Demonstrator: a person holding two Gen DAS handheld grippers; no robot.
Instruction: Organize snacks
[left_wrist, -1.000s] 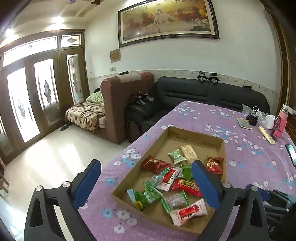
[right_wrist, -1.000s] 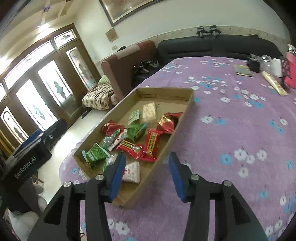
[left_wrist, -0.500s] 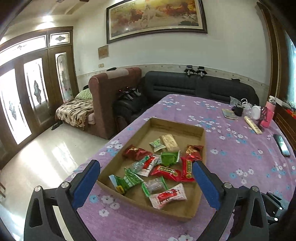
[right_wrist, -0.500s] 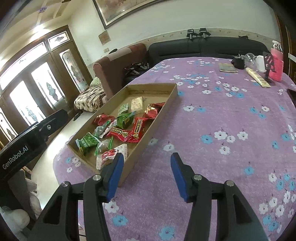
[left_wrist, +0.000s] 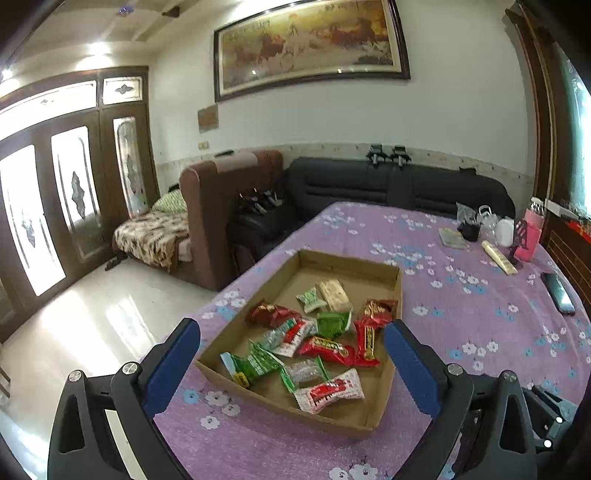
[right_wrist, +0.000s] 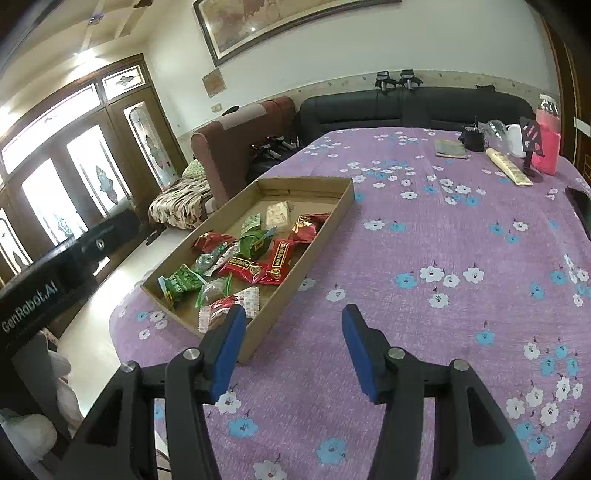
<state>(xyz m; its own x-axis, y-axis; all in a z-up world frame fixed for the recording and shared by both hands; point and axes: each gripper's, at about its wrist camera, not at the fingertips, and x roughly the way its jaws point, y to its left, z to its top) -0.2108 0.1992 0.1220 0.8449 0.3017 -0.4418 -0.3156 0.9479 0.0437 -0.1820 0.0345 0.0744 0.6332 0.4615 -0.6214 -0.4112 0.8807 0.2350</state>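
Observation:
A shallow cardboard tray (left_wrist: 347, 260) lies on the purple flowered tablecloth (left_wrist: 461, 314) and holds several wrapped snacks. Among them are red packets (left_wrist: 325, 349), a green packet (left_wrist: 255, 363), a white-and-red one (left_wrist: 328, 391) and a beige bar (left_wrist: 334, 295). My left gripper (left_wrist: 291, 326) hovers short of the tray's near end, open wide and holding nothing. In the right wrist view the tray (right_wrist: 303, 187) sits left of centre. My right gripper (right_wrist: 293, 312) stands open over bare cloth, its left finger beside the tray's near right corner.
At the table's far right stand a pink bottle (left_wrist: 532, 236), a tube (left_wrist: 500, 254), a booklet (left_wrist: 452, 238) and a black phone (left_wrist: 557, 291). The table edge drops off just left of the tray. A black sofa (left_wrist: 388, 184) and brown armchair (left_wrist: 221, 206) lie beyond.
Both grippers have drawn back from the tray, which now looks smaller and farther off. The right gripper has shifted right, off the tray onto open cloth. No snack has moved.

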